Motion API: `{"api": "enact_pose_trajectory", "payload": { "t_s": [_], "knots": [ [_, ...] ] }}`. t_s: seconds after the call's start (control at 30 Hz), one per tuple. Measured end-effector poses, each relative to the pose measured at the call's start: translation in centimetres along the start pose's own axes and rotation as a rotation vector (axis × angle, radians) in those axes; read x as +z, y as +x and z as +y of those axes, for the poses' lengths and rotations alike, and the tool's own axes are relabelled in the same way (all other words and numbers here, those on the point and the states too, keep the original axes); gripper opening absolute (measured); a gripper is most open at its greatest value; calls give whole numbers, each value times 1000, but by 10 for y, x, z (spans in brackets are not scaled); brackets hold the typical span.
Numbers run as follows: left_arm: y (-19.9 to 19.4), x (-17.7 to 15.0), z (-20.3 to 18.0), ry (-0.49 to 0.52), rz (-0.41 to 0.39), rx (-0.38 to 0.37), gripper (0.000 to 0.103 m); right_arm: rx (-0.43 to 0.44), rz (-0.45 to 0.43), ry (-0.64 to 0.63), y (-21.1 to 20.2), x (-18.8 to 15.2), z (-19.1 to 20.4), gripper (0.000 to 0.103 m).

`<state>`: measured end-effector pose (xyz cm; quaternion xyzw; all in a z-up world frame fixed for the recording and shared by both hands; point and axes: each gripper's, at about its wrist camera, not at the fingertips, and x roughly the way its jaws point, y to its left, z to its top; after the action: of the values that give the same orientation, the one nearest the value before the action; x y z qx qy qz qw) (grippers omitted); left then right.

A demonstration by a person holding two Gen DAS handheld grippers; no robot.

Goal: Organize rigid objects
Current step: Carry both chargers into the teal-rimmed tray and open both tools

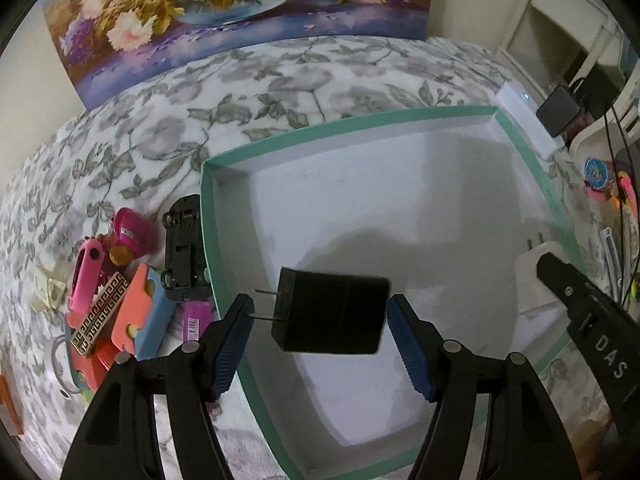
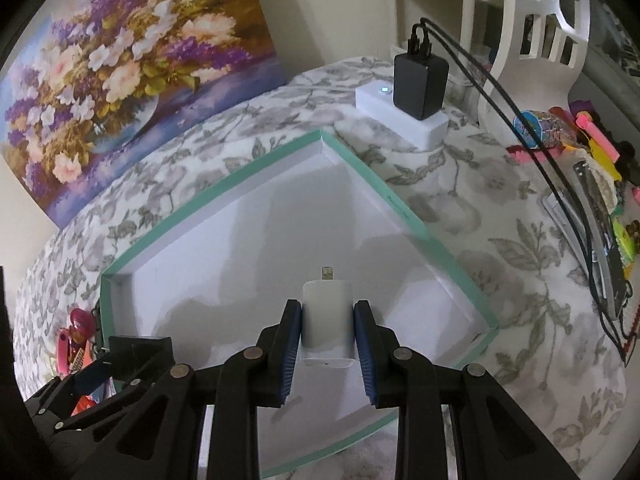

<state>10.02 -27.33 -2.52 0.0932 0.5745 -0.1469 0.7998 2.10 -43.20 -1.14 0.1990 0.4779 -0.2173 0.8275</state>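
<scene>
A white box with a teal rim [image 1: 352, 122] [image 2: 208, 196] lies on the floral cloth. My left gripper [image 1: 320, 312] is open above the box's near-left part, and a black charger plug [image 1: 330, 314] sits between its blue pads, free of both, prongs pointing left. My right gripper [image 2: 327, 322] is shut on a white charger plug [image 2: 327, 320] over the box's right side, prongs pointing away. That white plug [image 1: 532, 276] and the right gripper's finger show in the left wrist view. The black plug [image 2: 140, 350] shows at the lower left of the right wrist view.
A pile of items lies left of the box: a black toy car [image 1: 184, 248], pink pieces [image 1: 86, 276], an orange and blue puzzle block [image 1: 140, 312]. A white power strip [image 2: 404, 118] with a black adapter [image 2: 420, 84] and cables stands beyond the box. Colourful clutter [image 2: 592, 184] lies right.
</scene>
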Motion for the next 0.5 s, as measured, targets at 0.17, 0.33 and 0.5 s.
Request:
{"api": "enact_pose_trajectory", "payload": {
  "t_s": [0.17,0.33,0.5],
  "knots": [
    [-11,0,8,-23,-28,-19,80,1,-16,-18,-5,-1,2,33],
    [-26,-1,22,-59,-63,-12,93,-12,-13,-5,-7,-5,-1,62],
    [-31,-7,43,-99,-85,35,98,-17,-8,-3,-9,-10,-3,77]
  ]
}}
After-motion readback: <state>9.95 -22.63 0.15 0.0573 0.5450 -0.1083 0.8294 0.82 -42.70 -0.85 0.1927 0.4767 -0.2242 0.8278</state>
